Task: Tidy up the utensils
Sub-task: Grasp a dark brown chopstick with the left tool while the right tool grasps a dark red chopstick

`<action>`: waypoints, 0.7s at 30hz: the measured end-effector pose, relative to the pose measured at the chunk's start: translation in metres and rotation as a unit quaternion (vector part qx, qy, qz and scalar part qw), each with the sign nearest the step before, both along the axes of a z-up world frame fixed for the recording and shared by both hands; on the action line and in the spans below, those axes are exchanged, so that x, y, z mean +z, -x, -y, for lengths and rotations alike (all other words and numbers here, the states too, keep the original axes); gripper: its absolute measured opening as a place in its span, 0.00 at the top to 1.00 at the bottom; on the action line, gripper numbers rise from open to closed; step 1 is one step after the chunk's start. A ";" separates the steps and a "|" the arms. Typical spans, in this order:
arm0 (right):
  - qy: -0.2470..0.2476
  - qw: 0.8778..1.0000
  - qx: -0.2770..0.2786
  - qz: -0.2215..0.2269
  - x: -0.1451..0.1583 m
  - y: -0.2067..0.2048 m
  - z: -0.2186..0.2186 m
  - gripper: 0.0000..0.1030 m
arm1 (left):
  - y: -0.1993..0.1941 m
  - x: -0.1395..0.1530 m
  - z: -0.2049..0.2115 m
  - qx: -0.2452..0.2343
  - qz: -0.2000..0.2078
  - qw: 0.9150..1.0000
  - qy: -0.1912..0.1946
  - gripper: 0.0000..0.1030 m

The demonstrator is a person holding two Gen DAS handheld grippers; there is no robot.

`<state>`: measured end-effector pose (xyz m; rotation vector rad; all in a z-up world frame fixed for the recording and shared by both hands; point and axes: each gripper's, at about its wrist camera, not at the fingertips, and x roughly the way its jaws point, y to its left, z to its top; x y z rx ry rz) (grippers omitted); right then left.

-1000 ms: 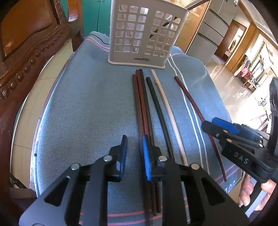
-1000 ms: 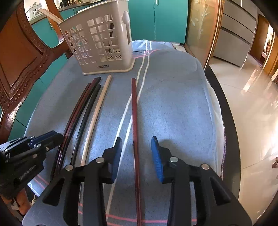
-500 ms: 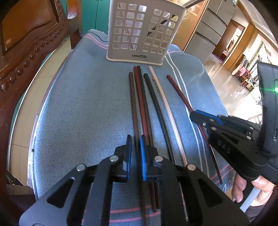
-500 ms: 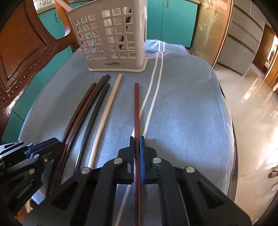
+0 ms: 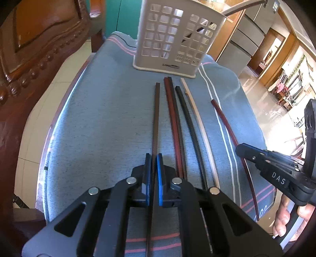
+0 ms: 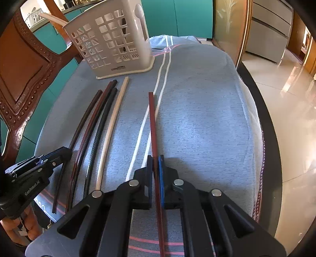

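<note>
Several chopsticks lie side by side on a blue-grey cloth (image 5: 102,118) in front of a white slotted utensil basket (image 5: 169,39) (image 6: 110,39). My left gripper (image 5: 153,158) (image 6: 65,151) is closing its jaws on the leftmost dark brown chopstick (image 5: 157,110) (image 6: 86,116), with both blue pads against its near part. My right gripper (image 6: 156,158) (image 5: 240,148) is shut on the lone red-brown chopstick (image 6: 152,118) (image 5: 227,122), which lies apart to the right. Between them rest a red-and-dark pair (image 5: 172,110), a black stick (image 5: 187,112) and a pale one (image 5: 197,114).
A carved wooden chair back (image 5: 29,59) (image 6: 23,75) stands close on the left. The basket holds a few utensils, one sticking out of its top. The cloth-covered table drops off on the right to a shiny tiled floor (image 6: 286,98). Teal cabinets (image 6: 187,17) stand behind.
Both grippers have closed: the left around the dark brown chopstick, the right around the red-brown one. The left gripper shifted slightly left to straddle its stick.
</note>
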<state>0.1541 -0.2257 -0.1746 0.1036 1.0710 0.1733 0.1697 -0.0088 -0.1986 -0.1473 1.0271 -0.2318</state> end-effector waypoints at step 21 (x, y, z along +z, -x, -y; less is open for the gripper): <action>0.045 0.999 0.011 0.025 -0.002 -0.001 -0.010 0.64 | 0.003 0.001 0.007 -0.009 0.002 1.000 -0.003 0.85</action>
